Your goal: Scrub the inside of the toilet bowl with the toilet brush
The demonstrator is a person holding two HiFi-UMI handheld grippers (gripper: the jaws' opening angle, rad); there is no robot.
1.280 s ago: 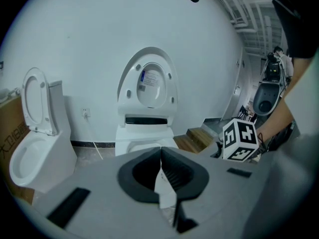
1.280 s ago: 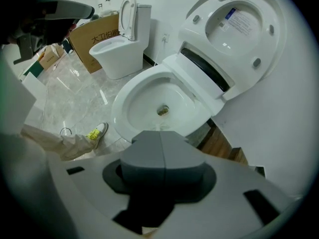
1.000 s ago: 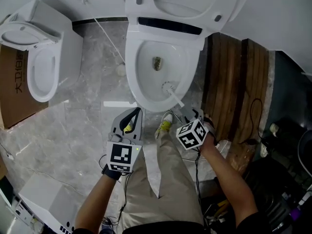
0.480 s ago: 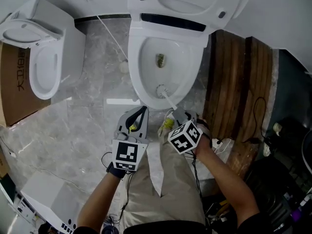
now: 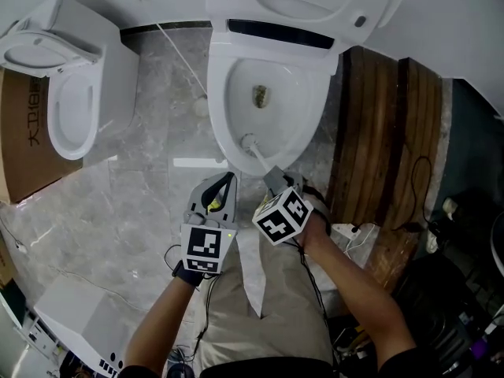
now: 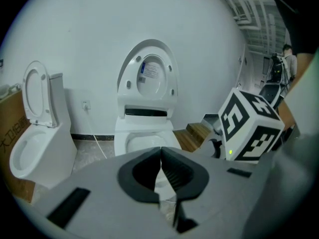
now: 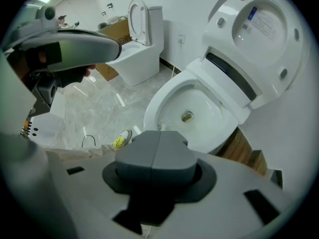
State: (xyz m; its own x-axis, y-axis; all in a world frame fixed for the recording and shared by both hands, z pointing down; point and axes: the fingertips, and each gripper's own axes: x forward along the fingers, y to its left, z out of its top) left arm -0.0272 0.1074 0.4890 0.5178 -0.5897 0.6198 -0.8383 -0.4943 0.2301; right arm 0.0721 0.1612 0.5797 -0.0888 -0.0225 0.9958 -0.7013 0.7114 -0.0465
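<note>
Mid-scrub: right tongs pinch the toilet brush, head on the toilet bowl wall ahead; sweeping round should come next; left tongs closed, empty.

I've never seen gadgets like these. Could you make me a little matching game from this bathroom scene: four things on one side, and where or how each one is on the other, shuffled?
Things:
1. toilet brush
2. left claw
3. wooden boards
4. second toilet

Places or states:
A. at the head view's left, lid up
B. shut, holding nothing
C. head inside the toilet bowl, against its near wall
D. right of the bowl in the head view

Pairs: 1-C, 2-B, 3-D, 4-A
</note>
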